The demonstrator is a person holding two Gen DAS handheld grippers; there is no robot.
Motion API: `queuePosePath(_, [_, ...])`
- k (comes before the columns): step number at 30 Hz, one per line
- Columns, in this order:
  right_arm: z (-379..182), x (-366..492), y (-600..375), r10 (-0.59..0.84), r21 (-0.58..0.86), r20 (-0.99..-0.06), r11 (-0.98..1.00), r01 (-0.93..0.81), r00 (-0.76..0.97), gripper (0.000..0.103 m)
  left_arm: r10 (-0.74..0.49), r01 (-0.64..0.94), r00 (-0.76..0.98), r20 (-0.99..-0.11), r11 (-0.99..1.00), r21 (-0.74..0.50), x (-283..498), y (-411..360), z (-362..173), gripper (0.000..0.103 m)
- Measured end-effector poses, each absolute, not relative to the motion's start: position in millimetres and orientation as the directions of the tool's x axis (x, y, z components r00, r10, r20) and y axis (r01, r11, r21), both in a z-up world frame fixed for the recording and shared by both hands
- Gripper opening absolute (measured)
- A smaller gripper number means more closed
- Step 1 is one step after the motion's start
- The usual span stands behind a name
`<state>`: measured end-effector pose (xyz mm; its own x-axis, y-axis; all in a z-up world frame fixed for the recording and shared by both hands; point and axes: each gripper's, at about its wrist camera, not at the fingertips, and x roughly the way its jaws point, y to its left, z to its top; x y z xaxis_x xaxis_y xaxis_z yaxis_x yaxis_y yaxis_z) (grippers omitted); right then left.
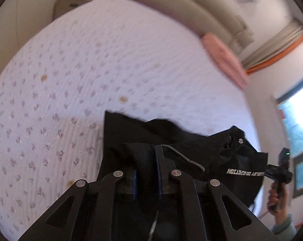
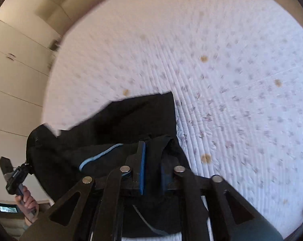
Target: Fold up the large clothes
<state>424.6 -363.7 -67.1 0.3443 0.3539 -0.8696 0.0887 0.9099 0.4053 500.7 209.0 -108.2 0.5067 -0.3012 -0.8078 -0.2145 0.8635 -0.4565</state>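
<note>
A black garment (image 1: 167, 136) with white lettering (image 1: 244, 171) hangs stretched between both grippers above a white quilted bed (image 1: 111, 60). My left gripper (image 1: 146, 156) is shut on one bunched edge of it. My right gripper (image 2: 151, 152) is shut on another edge of the same garment (image 2: 121, 120). The right gripper also shows at the right edge of the left wrist view (image 1: 280, 172), held in a hand. The left gripper shows at the lower left of the right wrist view (image 2: 15, 176). A light cord (image 2: 99, 156) runs across the cloth.
The bed's quilt (image 2: 231, 80) has small purple flowers and a few brown spots. A pink pillow (image 1: 223, 60) lies at the headboard. A nightstand (image 1: 71, 6) stands at the far corner. A window (image 1: 298, 130) is at the right, cupboards (image 2: 15, 70) at the left.
</note>
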Motion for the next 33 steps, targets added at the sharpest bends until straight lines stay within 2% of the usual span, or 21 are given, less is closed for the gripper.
queuePosePath(5, [-127, 454, -343, 0.333, 0.37, -0.91, 0.921, 0.12, 0.246, 0.021, -0.272, -0.27, 0.443, -0.855, 0.869, -0.416, 511, 201, -165, 0.017])
queuePosePath(9, [-137, 460, -342, 0.346, 0.374, -0.911, 0.922, 0.098, 0.223, 0.022, -0.269, -0.283, 0.426, -0.864, 0.867, -0.41, 517, 202, -163, 0.017])
queuePosePath(11, [-133, 463, -349, 0.377, 0.404, -0.9, 0.91, 0.095, 0.22, 0.023, -0.268, -0.281, 0.439, -0.857, 0.866, -0.414, 516, 209, -145, 0.017])
queuePosePath(14, [-100, 456, -368, 0.405, 0.438, -0.874, 0.896, 0.076, 0.27, 0.036, -0.338, -0.264, 0.485, -0.807, 0.823, -0.503, 506, 230, -112, 0.019])
queuePosePath(16, [-72, 450, -385, 0.38, 0.428, -0.856, 0.901, 0.069, 0.351, 0.065, -0.4, -0.252, 0.498, -0.769, 0.783, -0.569, 499, 242, -100, 0.022])
queuePosePath(20, [-34, 441, -395, 0.35, 0.388, -0.831, 0.921, 0.0, 0.432, 0.065, -0.475, -0.219, 0.479, -0.738, 0.75, -0.625, 488, 253, -82, 0.028])
queuePosePath(21, [-34, 441, -391, 0.334, 0.36, -0.839, 0.933, -0.022, 0.429, 0.065, -0.48, -0.216, 0.479, -0.735, 0.747, -0.628, 485, 255, -79, 0.03])
queuePosePath(23, [-40, 444, -379, 0.317, 0.318, -0.856, 0.946, -0.068, 0.408, 0.065, -0.439, -0.216, 0.495, -0.749, 0.773, -0.596, 477, 259, -70, 0.046])
queuePosePath(24, [-45, 446, -372, 0.314, 0.305, -0.863, 0.948, -0.089, 0.396, 0.065, -0.375, -0.226, 0.518, -0.769, 0.807, -0.546, 472, 262, -63, 0.064])
queuePosePath(25, [-51, 449, -366, 0.312, 0.292, -0.867, 0.95, -0.112, 0.389, 0.065, -0.337, -0.232, 0.535, -0.775, 0.823, -0.518, 468, 263, -59, 0.075])
queuePosePath(26, [-58, 453, -357, 0.294, 0.257, -0.874, 0.956, -0.145, 0.386, 0.065, -0.316, -0.225, 0.555, -0.77, 0.834, -0.505, 464, 265, -55, 0.076])
queuePosePath(28, [-62, 455, -344, 0.261, 0.193, -0.879, 0.96, -0.203, 0.4, 0.065, -0.35, -0.194, 0.542, -0.764, 0.833, -0.519, 462, 264, -56, 0.076])
queuePosePath(33, [-78, 466, -332, 0.273, 0.169, -0.873, 0.947, -0.275, 0.405, 0.067, -0.347, -0.144, 0.456, -0.82, 0.88, -0.452, 482, 248, -85, 0.076])
